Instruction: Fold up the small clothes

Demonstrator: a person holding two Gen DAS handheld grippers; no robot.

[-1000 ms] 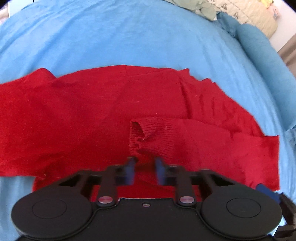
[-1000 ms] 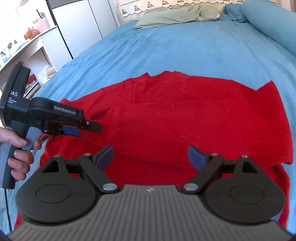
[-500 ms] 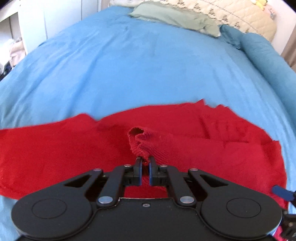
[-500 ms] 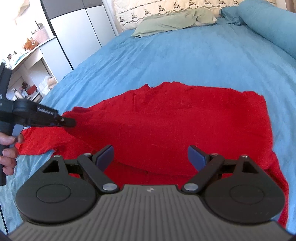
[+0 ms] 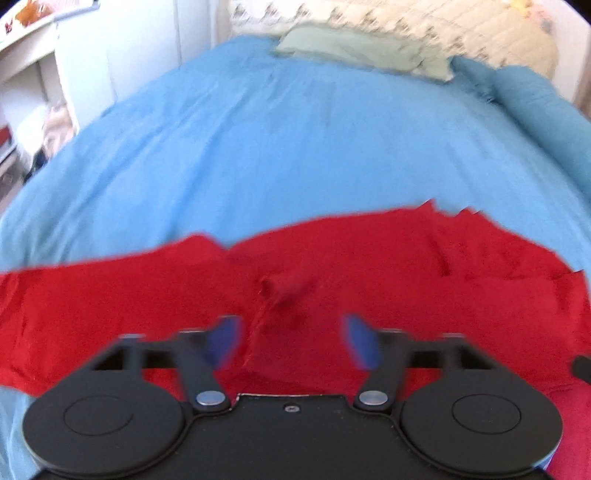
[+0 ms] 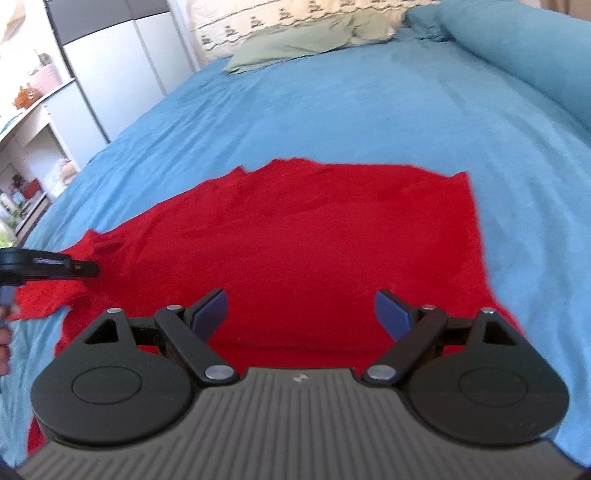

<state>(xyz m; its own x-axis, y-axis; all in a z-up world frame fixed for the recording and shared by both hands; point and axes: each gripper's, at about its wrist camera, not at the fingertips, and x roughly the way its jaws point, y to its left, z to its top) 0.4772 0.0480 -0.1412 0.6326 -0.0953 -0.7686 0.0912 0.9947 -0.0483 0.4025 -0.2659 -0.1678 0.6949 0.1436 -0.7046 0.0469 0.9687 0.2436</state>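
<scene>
A red knit garment (image 5: pixel 369 266) (image 6: pixel 303 240) lies spread on the blue bedspread (image 5: pixel 280 140). Its ribbed sleeve cuff (image 5: pixel 286 291) rests on the body of the garment, just ahead of my left gripper (image 5: pixel 291 341). The left jaws are opening, the blue pads stand apart and off the cloth, with a fold of red fabric lying in the gap between them. My right gripper (image 6: pixel 301 314) hovers open over the near edge of the garment with nothing in its grasp. The left gripper's black fingers (image 6: pixel 79 268) also show at the left edge of the right wrist view.
A green pillow (image 6: pixel 306 42) and a patterned cream quilt (image 5: pixel 491 33) lie at the head of the bed. A rolled blue duvet (image 6: pixel 524 48) runs along the right side. White cabinets and shelves (image 6: pixel 114 70) stand left of the bed. A person's hand (image 6: pixel 4 343) shows at the left edge.
The left gripper, shut on the sleeve cuff half a second ago, has opened and let it go. It has risen and tipped up. The right gripper stayed open and drifted slightly.
</scene>
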